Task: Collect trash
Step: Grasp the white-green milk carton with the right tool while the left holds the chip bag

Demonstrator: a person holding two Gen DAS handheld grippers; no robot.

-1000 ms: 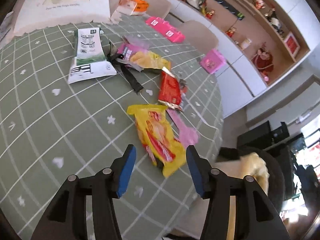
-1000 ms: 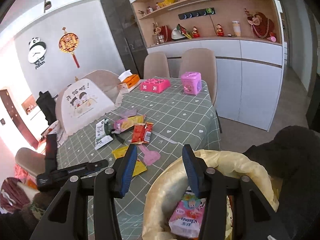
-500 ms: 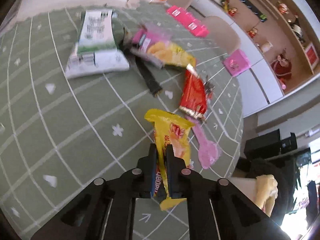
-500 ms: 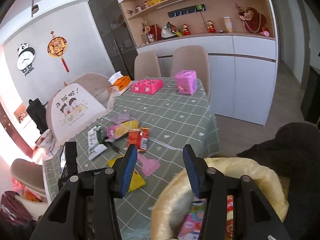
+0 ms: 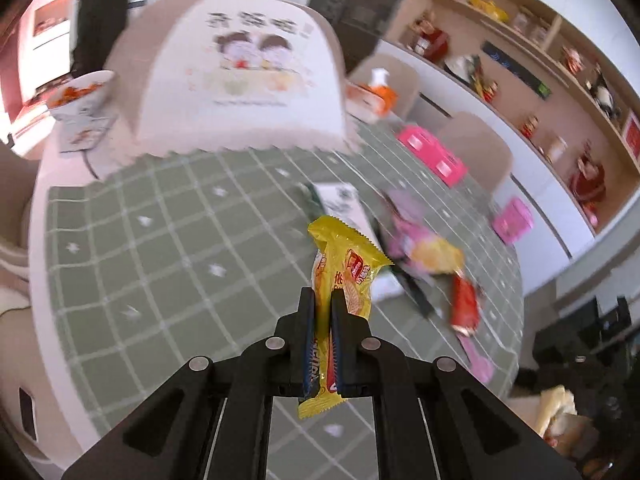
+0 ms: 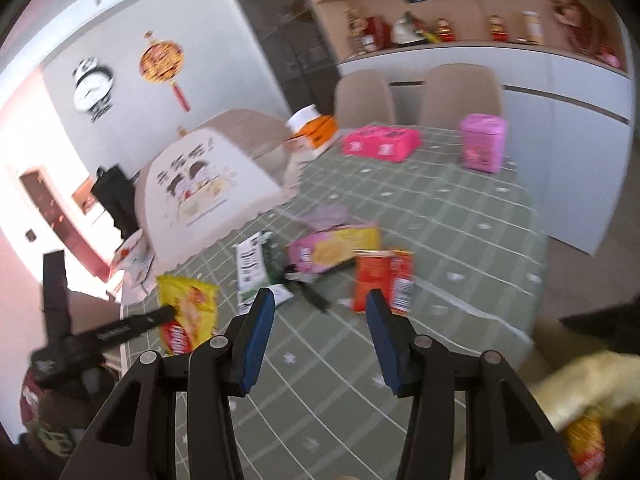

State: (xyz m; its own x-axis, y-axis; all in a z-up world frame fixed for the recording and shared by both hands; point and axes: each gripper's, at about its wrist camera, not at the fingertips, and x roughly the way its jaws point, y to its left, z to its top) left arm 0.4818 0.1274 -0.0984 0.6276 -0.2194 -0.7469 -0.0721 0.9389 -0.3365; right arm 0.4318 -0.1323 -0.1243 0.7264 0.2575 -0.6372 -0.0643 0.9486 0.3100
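My left gripper (image 5: 322, 300) is shut on a yellow snack wrapper (image 5: 344, 268), held up above the green checked tablecloth (image 5: 160, 264). In the right wrist view that same yellow wrapper (image 6: 188, 312) hangs from the left gripper (image 6: 166, 313) at the left. My right gripper (image 6: 320, 312) stands open over the cloth with nothing between its fingers. Ahead of it lie a red wrapper (image 6: 382, 280), a pink and yellow packet (image 6: 336, 248), a white and green pouch (image 6: 254, 270) and a dark strip (image 6: 312, 294). The yellow trash bag (image 6: 580, 384) shows at the lower right.
A white food cover (image 6: 196, 188) with a cartoon print stands at the far left of the table. A pink box (image 6: 380, 142), a pink tin (image 6: 482, 142) and an orange tissue box (image 6: 316, 132) sit at the far end. Two beige chairs (image 6: 460, 92) and a shelf wall stand behind.
The left gripper closed on the yellow wrapper and lifted it off the cloth. The right gripper swung from above the trash bag to over the table, toward the red wrapper.
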